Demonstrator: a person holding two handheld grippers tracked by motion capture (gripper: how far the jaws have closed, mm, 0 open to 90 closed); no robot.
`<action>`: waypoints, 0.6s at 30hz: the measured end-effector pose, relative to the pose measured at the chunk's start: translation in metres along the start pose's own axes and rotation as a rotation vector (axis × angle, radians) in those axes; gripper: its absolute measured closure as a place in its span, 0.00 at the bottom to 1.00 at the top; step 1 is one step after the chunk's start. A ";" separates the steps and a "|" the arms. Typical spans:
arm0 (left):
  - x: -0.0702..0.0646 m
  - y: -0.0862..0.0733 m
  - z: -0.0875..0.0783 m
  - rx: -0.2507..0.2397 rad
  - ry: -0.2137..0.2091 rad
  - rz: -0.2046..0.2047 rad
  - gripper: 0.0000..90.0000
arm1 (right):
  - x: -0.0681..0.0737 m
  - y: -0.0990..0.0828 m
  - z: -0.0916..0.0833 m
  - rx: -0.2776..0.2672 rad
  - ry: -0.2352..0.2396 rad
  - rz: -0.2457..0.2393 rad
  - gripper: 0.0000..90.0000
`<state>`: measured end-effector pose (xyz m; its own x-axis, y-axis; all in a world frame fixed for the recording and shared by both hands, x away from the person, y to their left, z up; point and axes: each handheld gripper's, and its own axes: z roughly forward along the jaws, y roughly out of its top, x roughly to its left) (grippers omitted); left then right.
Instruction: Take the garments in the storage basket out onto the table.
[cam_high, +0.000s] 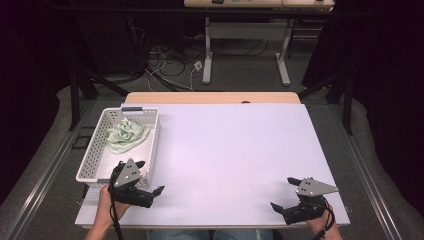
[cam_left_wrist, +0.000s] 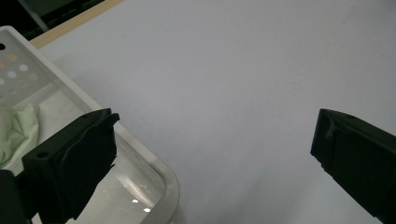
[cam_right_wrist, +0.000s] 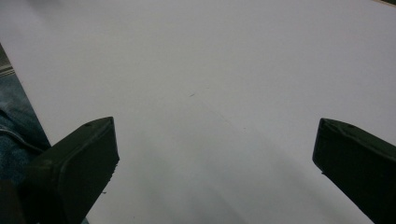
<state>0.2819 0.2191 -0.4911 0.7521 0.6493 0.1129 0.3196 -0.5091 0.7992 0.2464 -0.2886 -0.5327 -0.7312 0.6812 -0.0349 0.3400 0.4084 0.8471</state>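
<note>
The left gripper (cam_high: 150, 177) holds its jaws spread wide and empty, one jaw over the near corner of the white basket (cam_high: 90, 162), whose pale green cloth (cam_high: 126, 134) lies beyond them. The right gripper (cam_high: 284, 193) also gapes empty above the bare white desk (cam_high: 240, 150).

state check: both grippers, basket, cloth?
left gripper: jaws open, holding nothing, at the basket's near right corner.
right gripper: jaws open, holding nothing, over the bare white table.
white basket: upright on the table's left side.
green cloth: crumpled, lying in the basket's far half.
</note>
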 end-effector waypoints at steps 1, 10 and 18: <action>0.002 0.001 0.000 0.004 0.000 0.007 0.00 | 0.000 0.000 0.000 0.000 -0.001 0.000 0.00; 0.011 0.008 0.006 0.016 0.006 -0.001 0.00 | 0.000 0.000 -0.001 -0.003 0.000 0.004 0.00; 0.025 0.015 0.013 0.028 0.003 -0.011 0.00 | 0.000 0.000 0.000 0.003 -0.001 -0.004 0.00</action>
<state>0.3131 0.2200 -0.4838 0.7468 0.6566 0.1058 0.3439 -0.5174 0.7836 0.2460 -0.2885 -0.5326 -0.7321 0.6801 -0.0386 0.3390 0.4130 0.8453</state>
